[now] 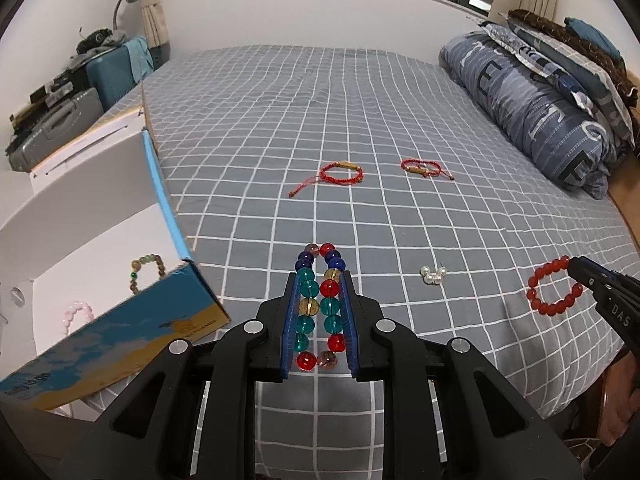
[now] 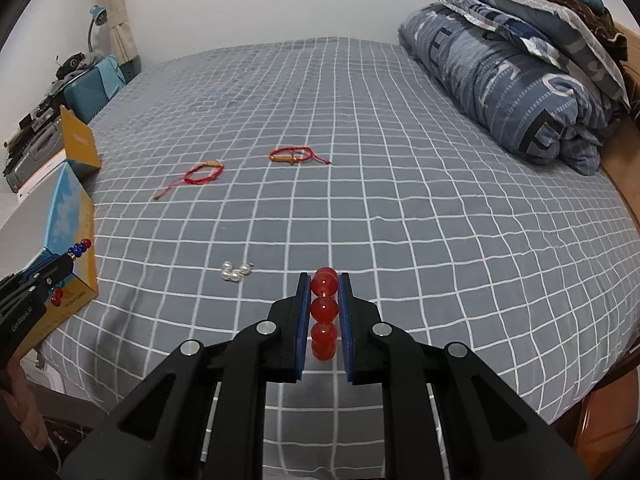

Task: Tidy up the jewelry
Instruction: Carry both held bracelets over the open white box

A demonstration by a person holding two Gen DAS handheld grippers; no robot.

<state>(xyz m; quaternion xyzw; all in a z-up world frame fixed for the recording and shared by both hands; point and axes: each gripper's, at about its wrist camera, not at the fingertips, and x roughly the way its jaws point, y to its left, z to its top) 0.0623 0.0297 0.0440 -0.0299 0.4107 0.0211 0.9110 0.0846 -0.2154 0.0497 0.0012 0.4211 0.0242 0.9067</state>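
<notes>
The left claw is closed on a multicoloured glass-bead bracelet; the loop is pressed flat between the two blue pads, with a few beads sticking out past the tips. The right claw is closed on a red bead bracelet and grips only one side of the loop, so the rest hangs free beside it, as the left wrist view shows. Both bracelets are off the bed and near its front edge.

The landmark is the open blue and yellow box at the left edge of the bed. A brown-green bead bracelet and a pale pink one already lie inside it. The multicoloured bracelet is just to the right of this box, and the red one is well to the right of it.

The step in hand is probably to carry both bracelets into the box. To do it well, keep each grip firm and bring the left claw over the box wall first, then open it only when the beads are above the white bottom. The red loop swings, so it is better to move it slowly. The pearl earrings, it seems, and two red cord bracelets wait farther from the box.
</notes>
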